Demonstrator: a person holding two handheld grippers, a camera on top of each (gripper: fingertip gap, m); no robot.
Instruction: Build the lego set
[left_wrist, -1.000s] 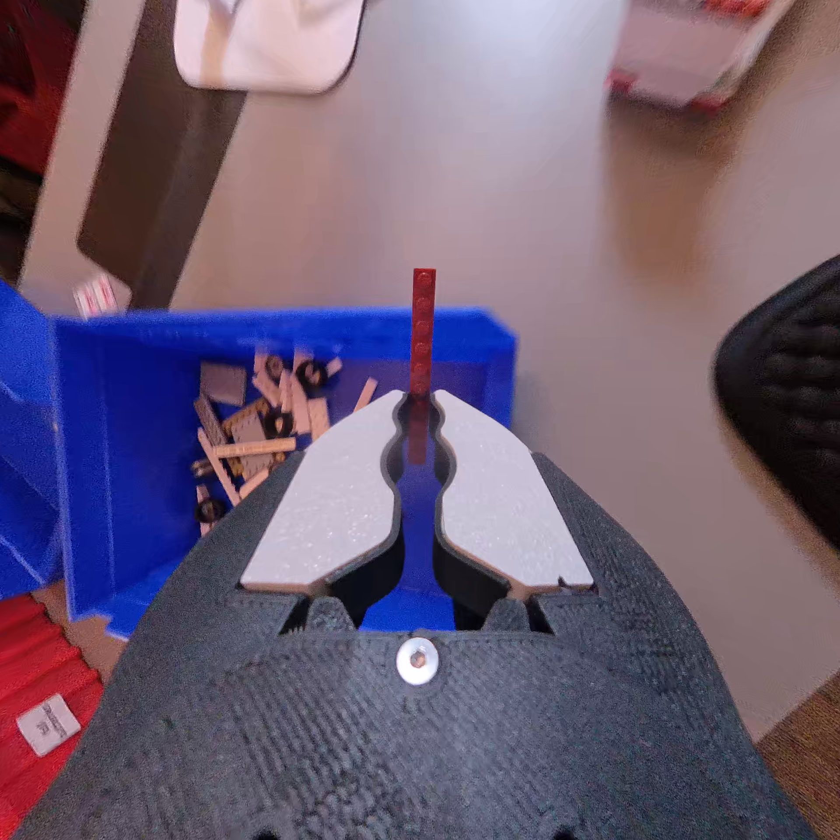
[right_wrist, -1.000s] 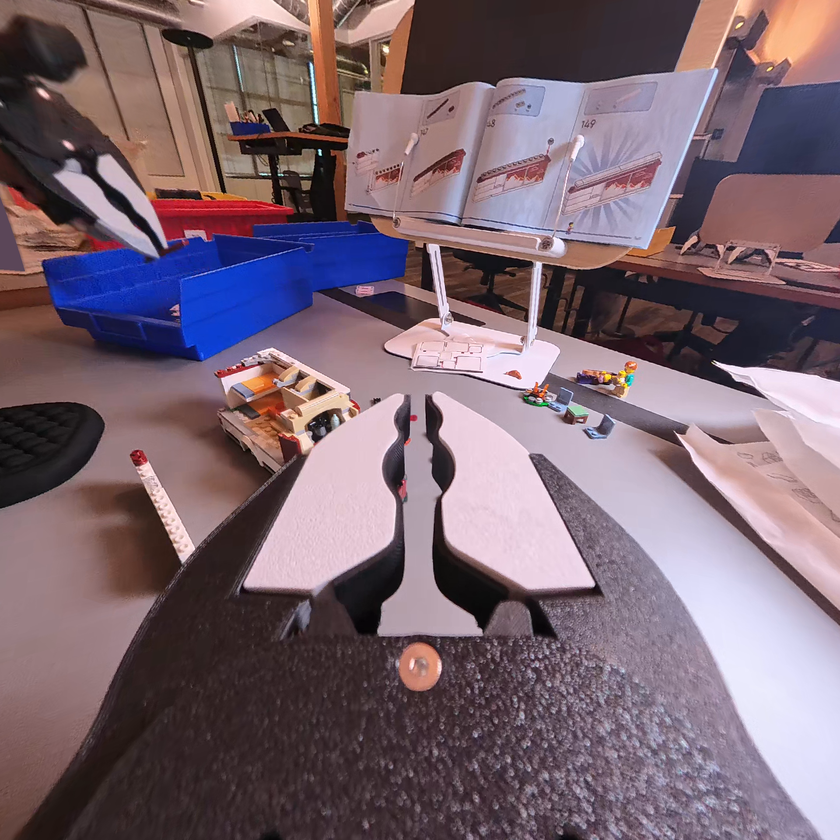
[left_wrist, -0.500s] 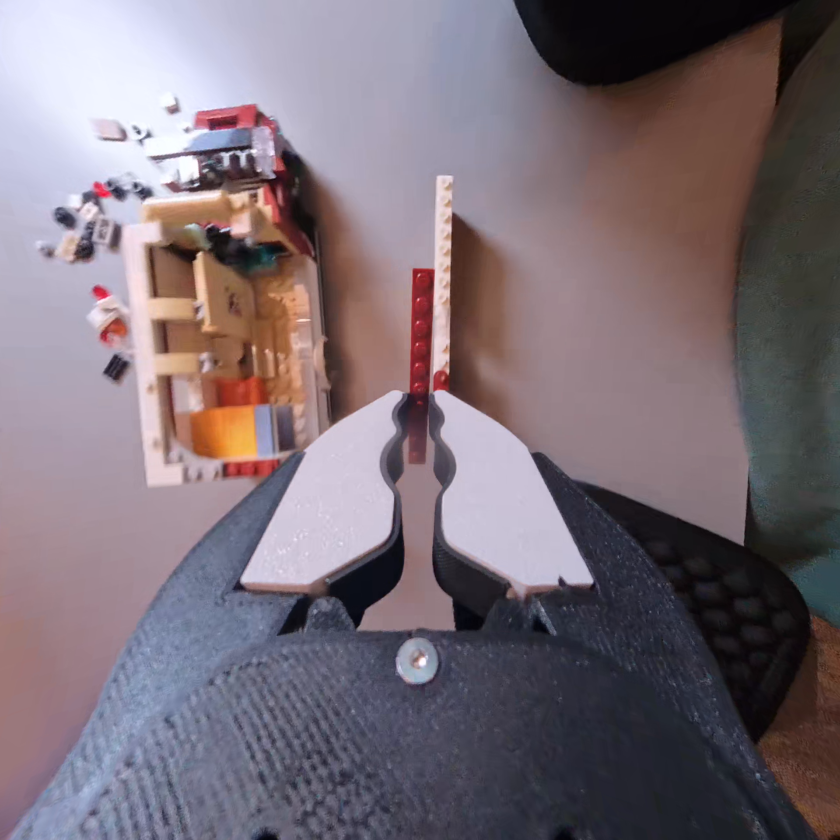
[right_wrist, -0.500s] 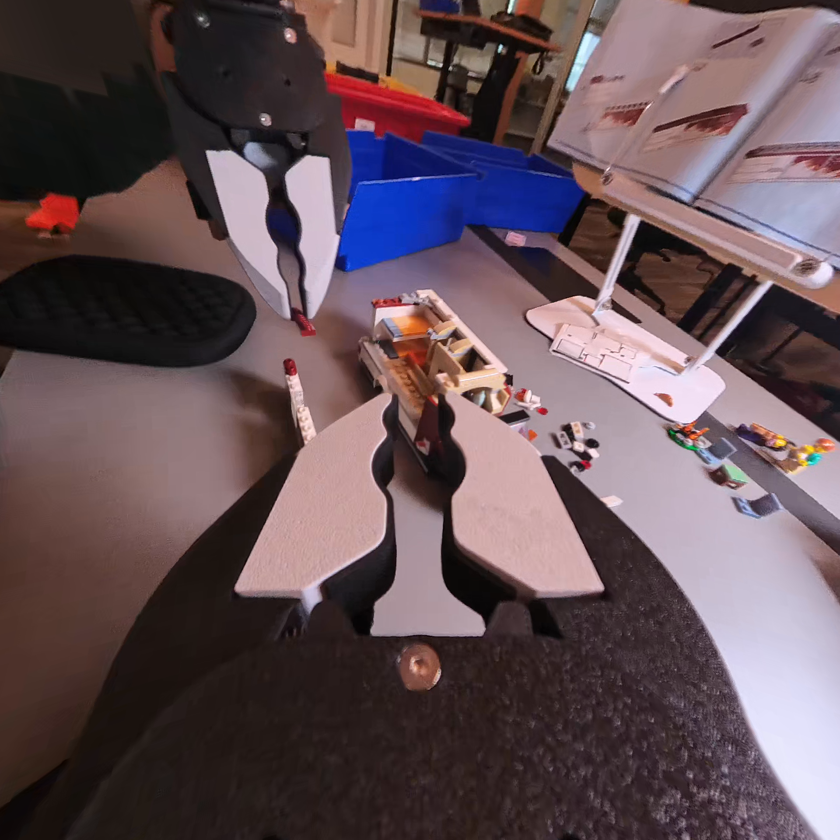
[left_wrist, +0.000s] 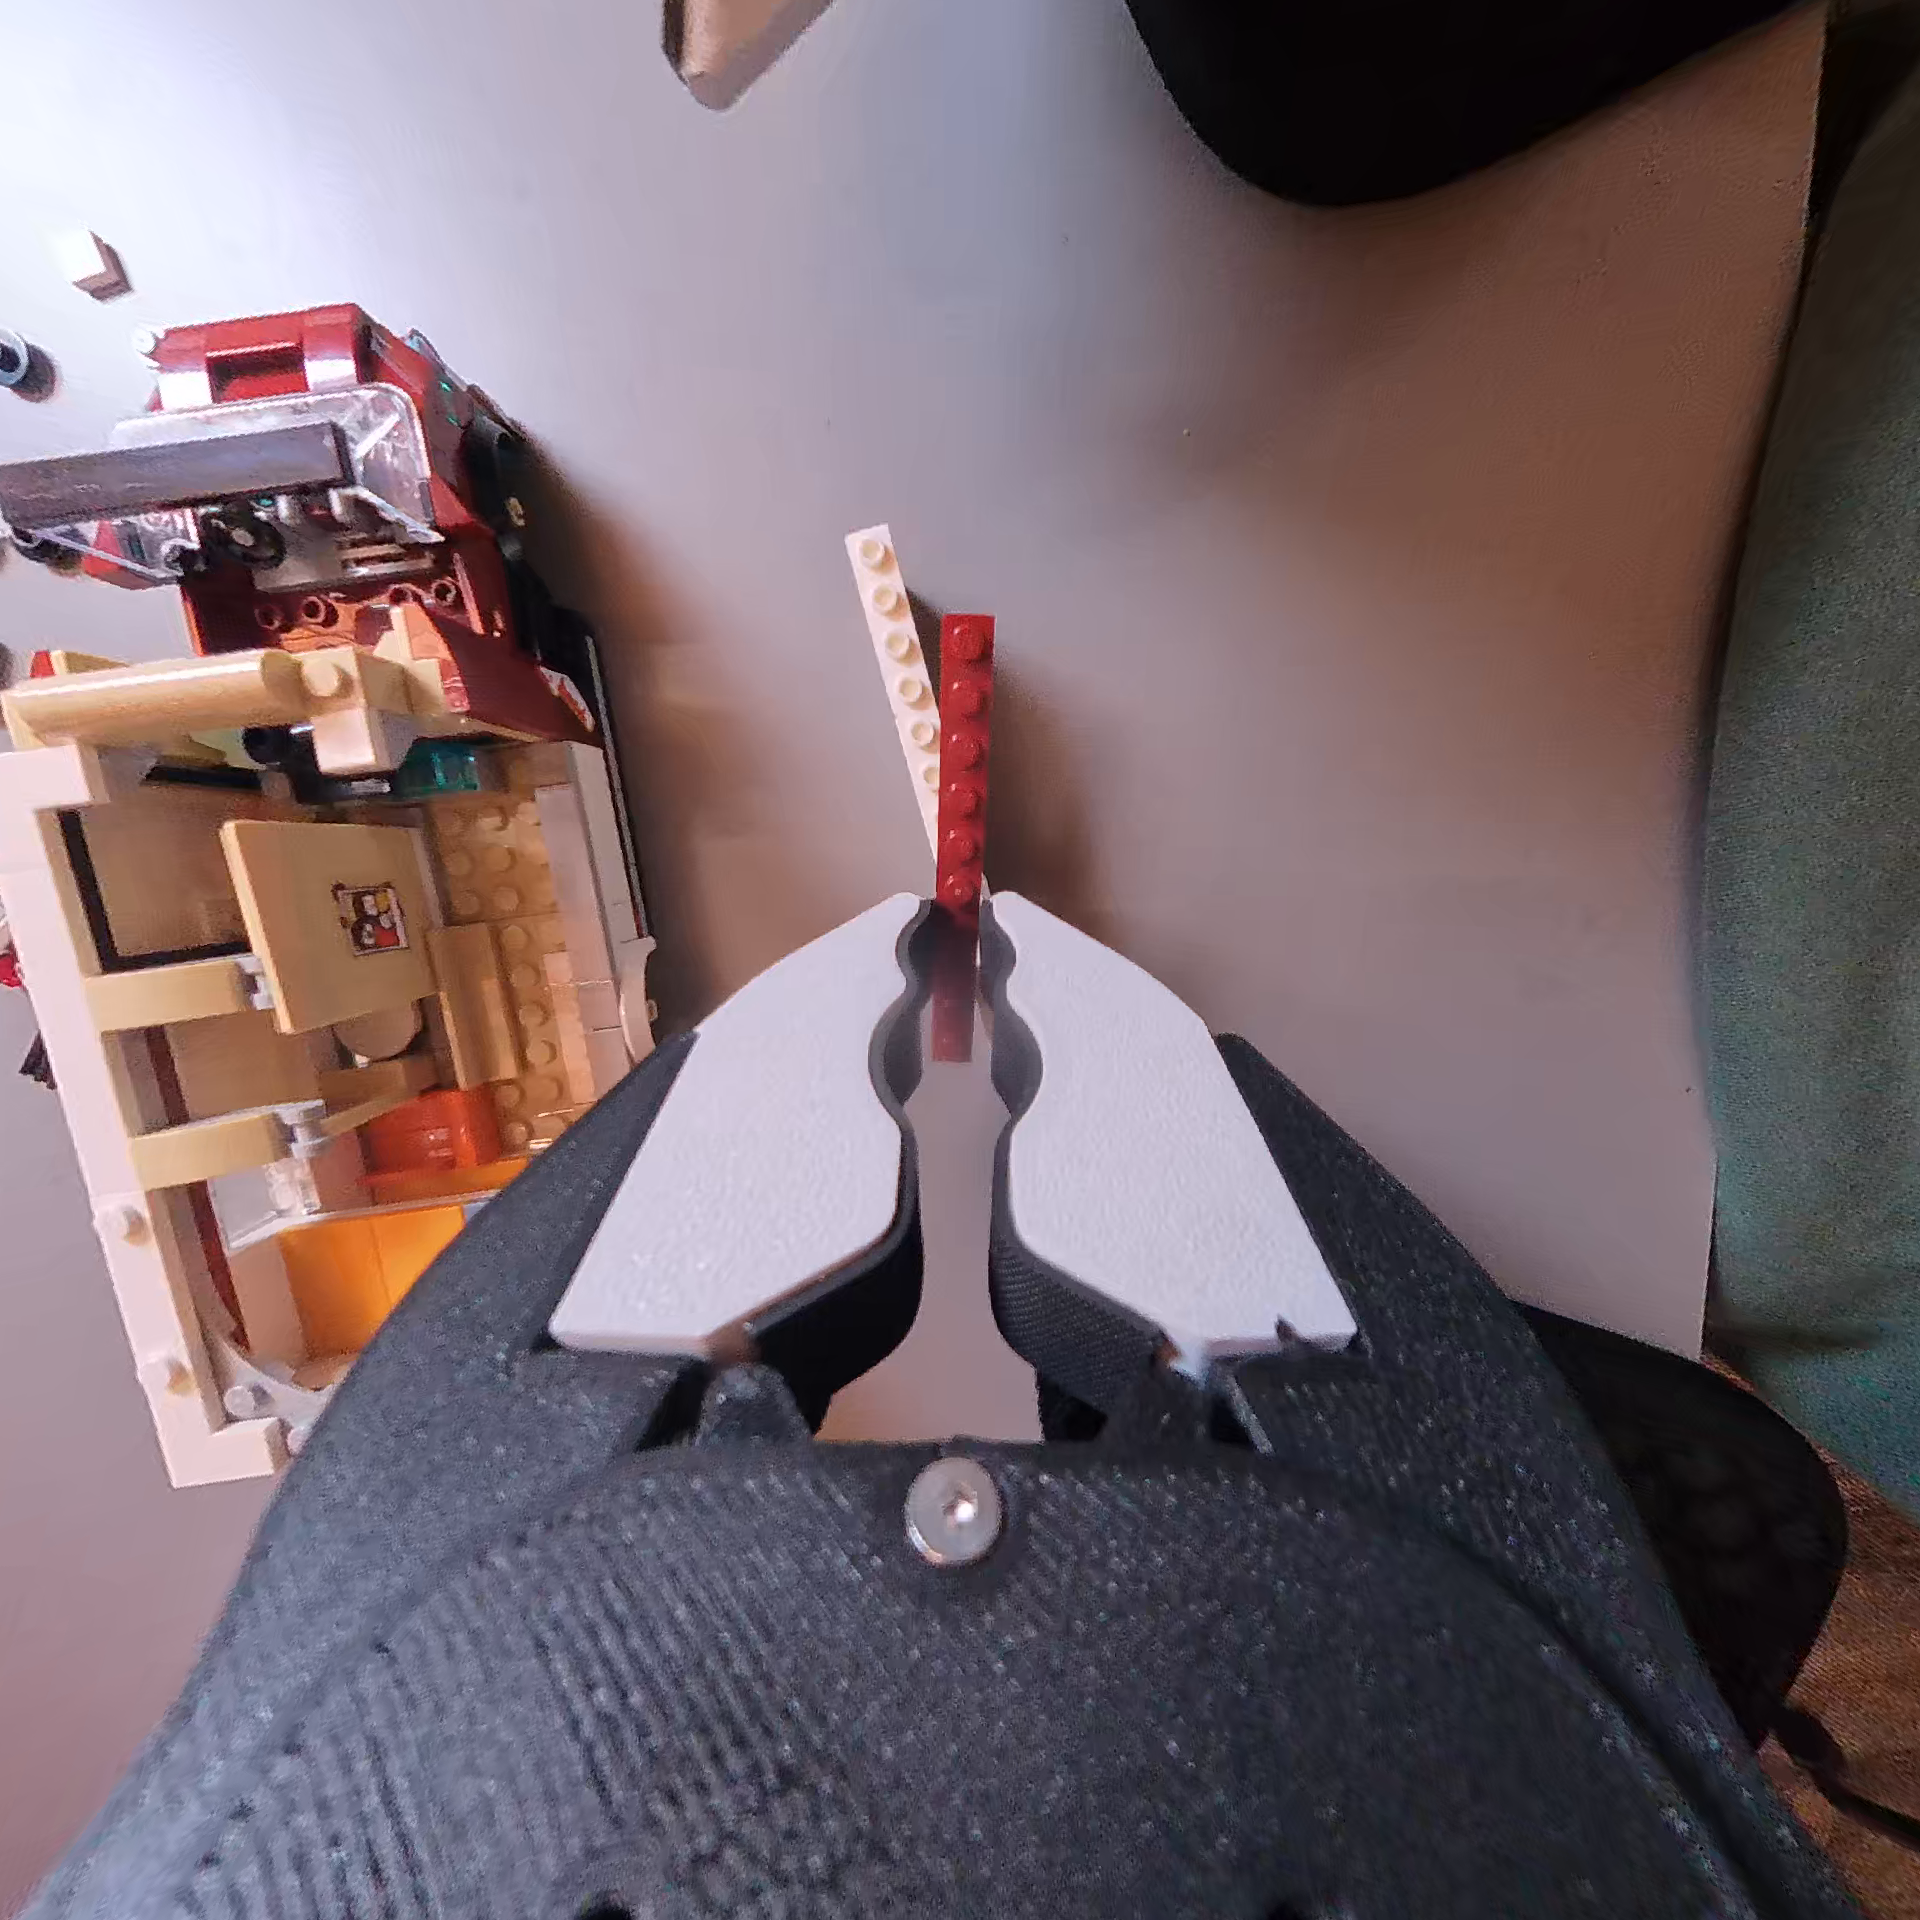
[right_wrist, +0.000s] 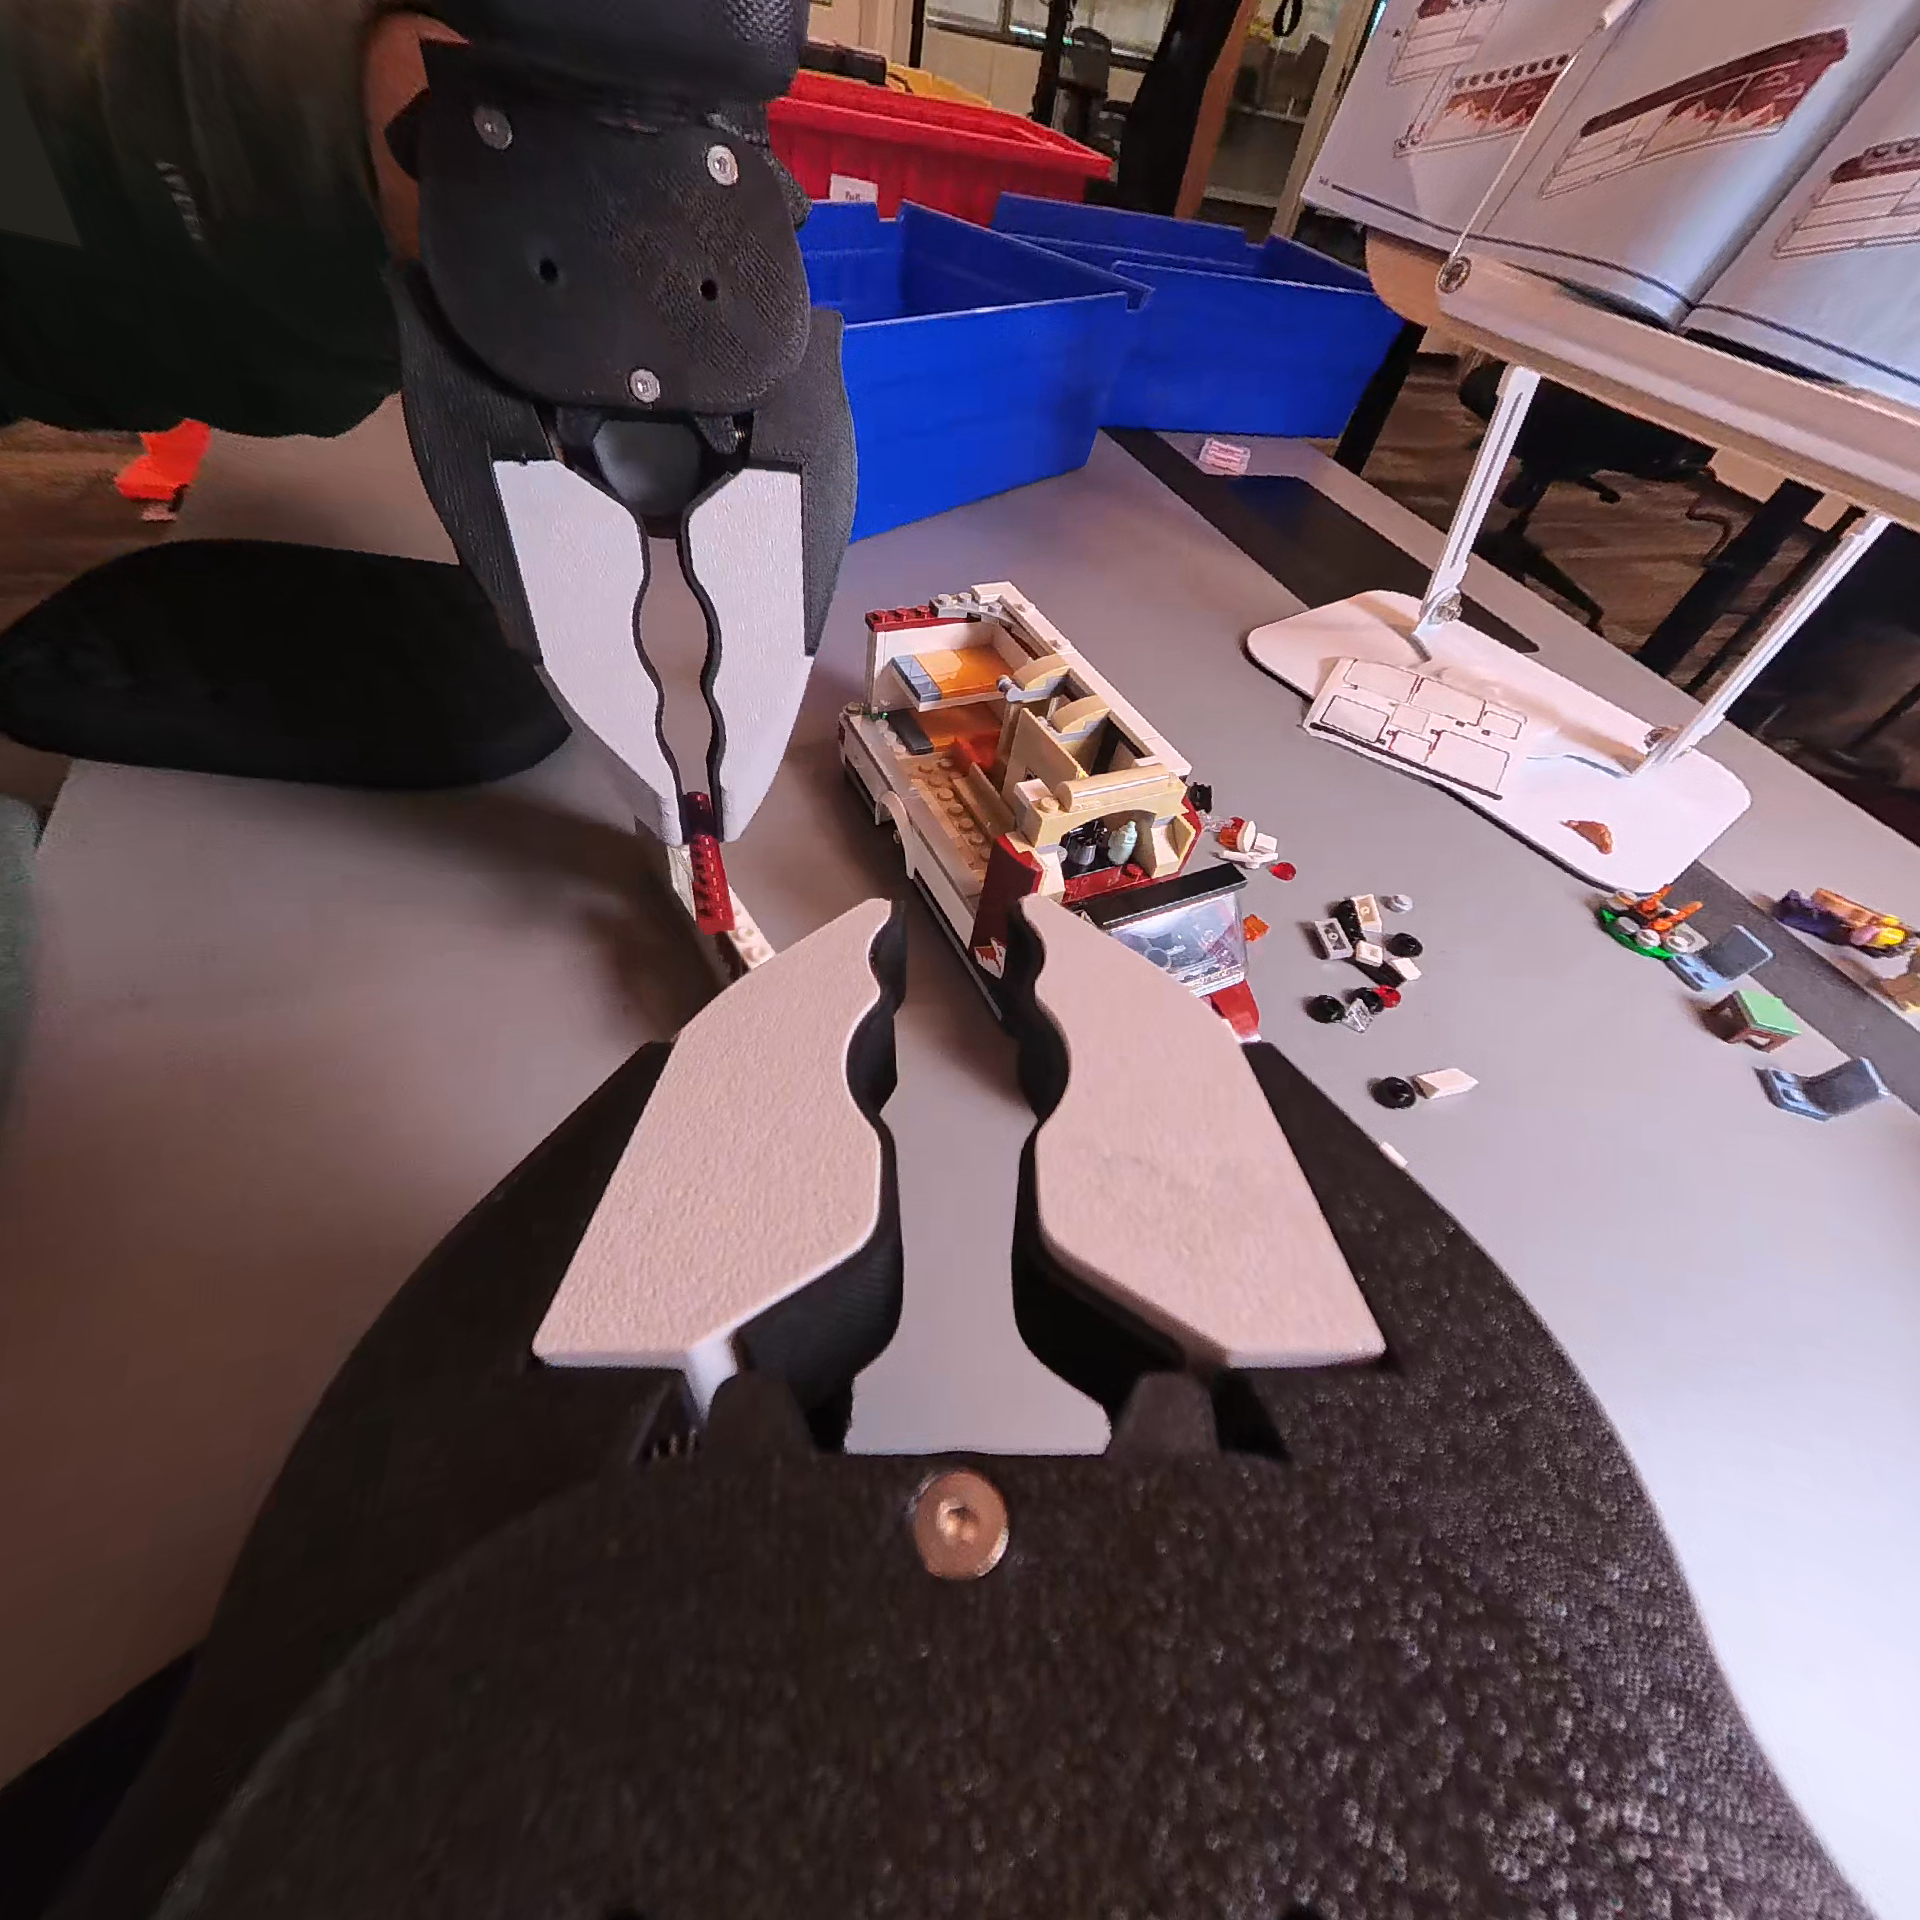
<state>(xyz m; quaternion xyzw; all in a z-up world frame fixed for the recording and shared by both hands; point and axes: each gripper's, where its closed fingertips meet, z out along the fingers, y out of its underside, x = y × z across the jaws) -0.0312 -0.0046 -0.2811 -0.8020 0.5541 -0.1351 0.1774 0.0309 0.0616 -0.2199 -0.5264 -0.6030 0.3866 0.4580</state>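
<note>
Holding a dark red studded strip (left_wrist: 964, 748) between its two pads, the left gripper (left_wrist: 954, 906) points down at the grey table (left_wrist: 1351, 623); the strip sticks out forward toward 12 o'clock in the left wrist view. Just under it lies a long white studded strip (left_wrist: 891, 644), which leans toward 11 o'clock and passes below the red one. At 9 o'clock from the jaws stands a half-built brick vehicle (left_wrist: 312, 883), tan, white and dark red. The right gripper (right_wrist: 956, 914) has its jaws a little apart with nothing between them; the vehicle's front is seen just beyond its tips. At 2 o'clock in the right wrist view small loose pieces (right_wrist: 1361, 956) lie scattered, and blue bins (right_wrist: 966, 384) stand at 12 o'clock.
</note>
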